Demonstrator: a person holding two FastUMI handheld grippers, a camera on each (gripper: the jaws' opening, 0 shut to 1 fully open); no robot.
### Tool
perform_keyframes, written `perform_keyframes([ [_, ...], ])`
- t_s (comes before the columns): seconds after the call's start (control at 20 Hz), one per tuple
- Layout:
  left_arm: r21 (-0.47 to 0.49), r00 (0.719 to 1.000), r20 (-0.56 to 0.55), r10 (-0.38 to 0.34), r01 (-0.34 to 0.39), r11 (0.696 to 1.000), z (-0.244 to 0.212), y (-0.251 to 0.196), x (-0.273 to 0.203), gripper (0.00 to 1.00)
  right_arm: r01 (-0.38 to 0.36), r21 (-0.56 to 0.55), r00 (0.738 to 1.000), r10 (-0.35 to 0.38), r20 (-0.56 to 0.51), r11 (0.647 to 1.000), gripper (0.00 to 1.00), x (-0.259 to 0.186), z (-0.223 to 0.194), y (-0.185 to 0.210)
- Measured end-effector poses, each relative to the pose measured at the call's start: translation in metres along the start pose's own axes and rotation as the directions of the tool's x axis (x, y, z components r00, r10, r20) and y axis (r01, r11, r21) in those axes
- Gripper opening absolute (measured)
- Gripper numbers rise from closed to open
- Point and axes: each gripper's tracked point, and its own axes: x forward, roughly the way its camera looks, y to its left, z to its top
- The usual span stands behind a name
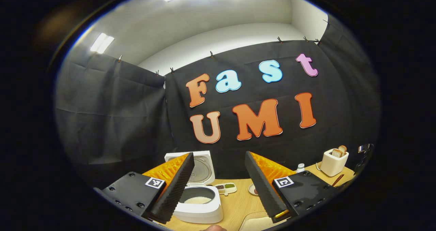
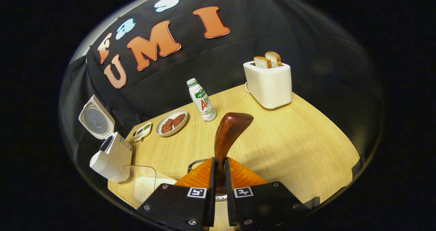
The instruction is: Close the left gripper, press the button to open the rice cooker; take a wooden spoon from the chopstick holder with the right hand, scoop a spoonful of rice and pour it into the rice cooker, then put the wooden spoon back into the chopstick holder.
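My right gripper is shut on the handle of the dark wooden spoon, whose bowl end sticks out ahead of the fingers. A metal rim, seemingly the chopstick holder, shows just behind the fingers. The white rice cooker stands at the table's left with its lid raised. In the left gripper view the rice cooker is open below my left finger, with rice in the pot. My left gripper hangs open above the table, holding nothing. A clear container of rice lies beside the cooker.
A white toaster with two bread slices stands at the far right. A small bottle, a plate of brown food and a small divided dish line the back of the wooden table.
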Motion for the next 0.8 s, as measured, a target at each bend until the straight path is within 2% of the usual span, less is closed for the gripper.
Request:
perform_keyframes([
  [0.5,-0.010,0.998,-0.033,-0.047,0.046,0.999,-0.020,0.006,0.011,0.98,0.044,0.018,0.999,-0.044,0.010,0.999,0.14,0.004,0.004,0.001],
  [0.6,-0.008,0.998,-0.036,-0.046,0.046,0.999,-0.022,0.008,0.012,1.00,0.040,0.018,0.999,-0.041,0.027,0.999,0.19,0.007,0.012,0.000],
  [0.65,-0.007,0.998,-0.038,-0.046,0.046,0.999,-0.021,0.008,0.015,1.00,0.035,0.013,0.999,-0.035,0.034,0.999,0.28,0.009,0.016,0.001],
  [0.75,-0.005,0.998,-0.038,-0.040,0.040,0.999,-0.021,0.008,0.015,1.00,-0.003,0.003,1.000,0.003,0.008,1.000,0.36,0.017,0.019,0.008],
  [0.8,-0.001,0.999,-0.038,-0.036,0.036,0.999,-0.022,0.007,0.016,1.00,-0.007,-0.010,1.000,0.007,-0.007,1.000,0.43,0.022,0.018,0.008],
])
